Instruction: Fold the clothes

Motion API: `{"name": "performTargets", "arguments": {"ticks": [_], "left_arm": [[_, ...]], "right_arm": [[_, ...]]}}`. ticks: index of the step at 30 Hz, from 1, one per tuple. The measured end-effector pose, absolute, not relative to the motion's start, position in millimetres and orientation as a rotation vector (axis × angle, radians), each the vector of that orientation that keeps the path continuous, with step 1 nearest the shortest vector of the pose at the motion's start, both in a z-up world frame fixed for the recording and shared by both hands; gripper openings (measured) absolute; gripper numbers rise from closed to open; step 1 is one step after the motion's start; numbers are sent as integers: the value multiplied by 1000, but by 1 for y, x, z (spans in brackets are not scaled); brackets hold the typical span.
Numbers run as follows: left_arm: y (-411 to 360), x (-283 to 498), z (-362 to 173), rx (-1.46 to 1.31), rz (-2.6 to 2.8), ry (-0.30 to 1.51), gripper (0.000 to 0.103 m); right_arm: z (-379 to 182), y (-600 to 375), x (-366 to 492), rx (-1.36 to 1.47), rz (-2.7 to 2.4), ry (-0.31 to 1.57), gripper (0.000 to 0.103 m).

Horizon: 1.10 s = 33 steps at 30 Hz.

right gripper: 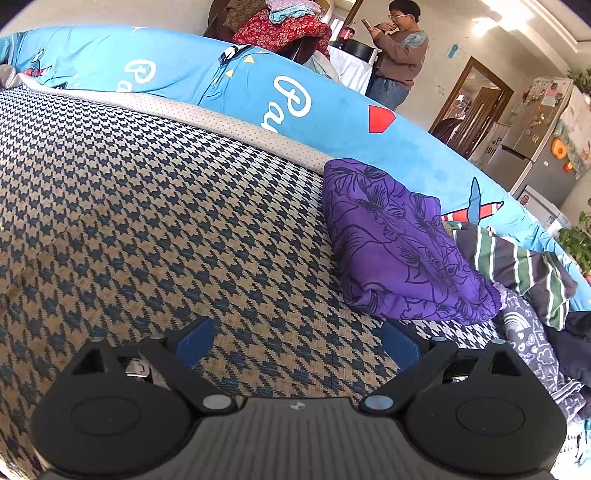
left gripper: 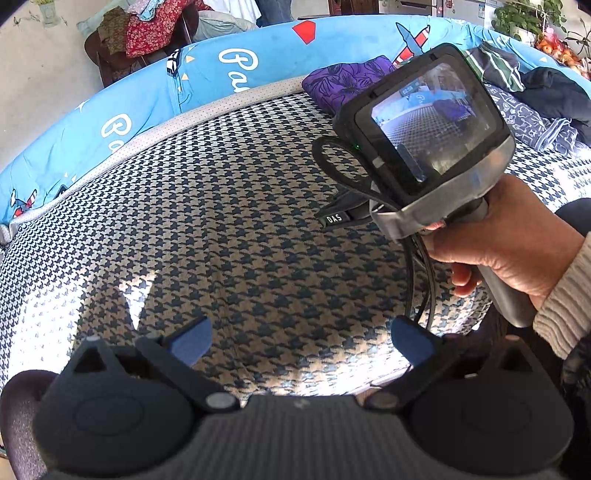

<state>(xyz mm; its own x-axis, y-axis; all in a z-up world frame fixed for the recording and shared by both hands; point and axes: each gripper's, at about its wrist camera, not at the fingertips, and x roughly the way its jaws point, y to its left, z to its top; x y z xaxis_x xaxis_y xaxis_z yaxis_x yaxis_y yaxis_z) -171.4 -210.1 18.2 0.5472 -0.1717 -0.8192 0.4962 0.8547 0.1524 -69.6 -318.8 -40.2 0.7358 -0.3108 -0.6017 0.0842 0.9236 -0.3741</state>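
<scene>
Spread across a wide seat: a houndstooth cover [right gripper: 155, 192], dark blue on tan, sunlit in patches along its near edge. Behind it, a blue cushion [right gripper: 207, 81] printed with white script, red shapes and striped planes, edged below by a pale dotted band [right gripper: 236, 125].

Folded at the back of the cover, against the cushion: a purple floral garment [right gripper: 402, 251]. Just beside it to the right, a loose heap of a striped top [right gripper: 524, 269], a grey doodle-print cloth [right gripper: 532, 339] and a dark garment [left gripper: 554, 92].

Left gripper [left gripper: 299, 339] hovering over bare houndstooth, blue pads [left gripper: 195, 339] wide apart, nothing between them. Right gripper [right gripper: 295, 343] likewise spread wide and empty, low over the cover, near the purple garment's front edge. Seen from the left wrist: the right unit's rear screen [left gripper: 428, 118], gripped by a hand [left gripper: 509, 243] in a ribbed cream sleeve [left gripper: 565, 314], a black cable hanging below.

Beyond the cushion, a chair [right gripper: 295, 33] piled with red floral and other cloth. Standing near it, a person [right gripper: 399, 55] in a brown top and jeans, both hands raised. Further right, a wooden door [right gripper: 472, 107], a fridge [right gripper: 543, 136] dotted with magnets, and leafy plants [left gripper: 528, 18] by the window side
</scene>
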Motion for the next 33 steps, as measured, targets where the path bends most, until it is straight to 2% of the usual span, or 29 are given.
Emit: {"name": "performTargets", "arguments": {"ticks": [6, 16, 33], "left_arm": [[-211, -175, 16, 402, -418, 919, 103], [-213, -176, 14, 402, -432, 923, 103], [-210, -170, 8, 396, -440, 946, 103]], "right_arm": [[-39, -325, -70, -312, -233, 719, 97], [-31, -348, -71, -71, -218, 749, 97], [-22, -325, -74, -130, -82, 690, 97]]}}
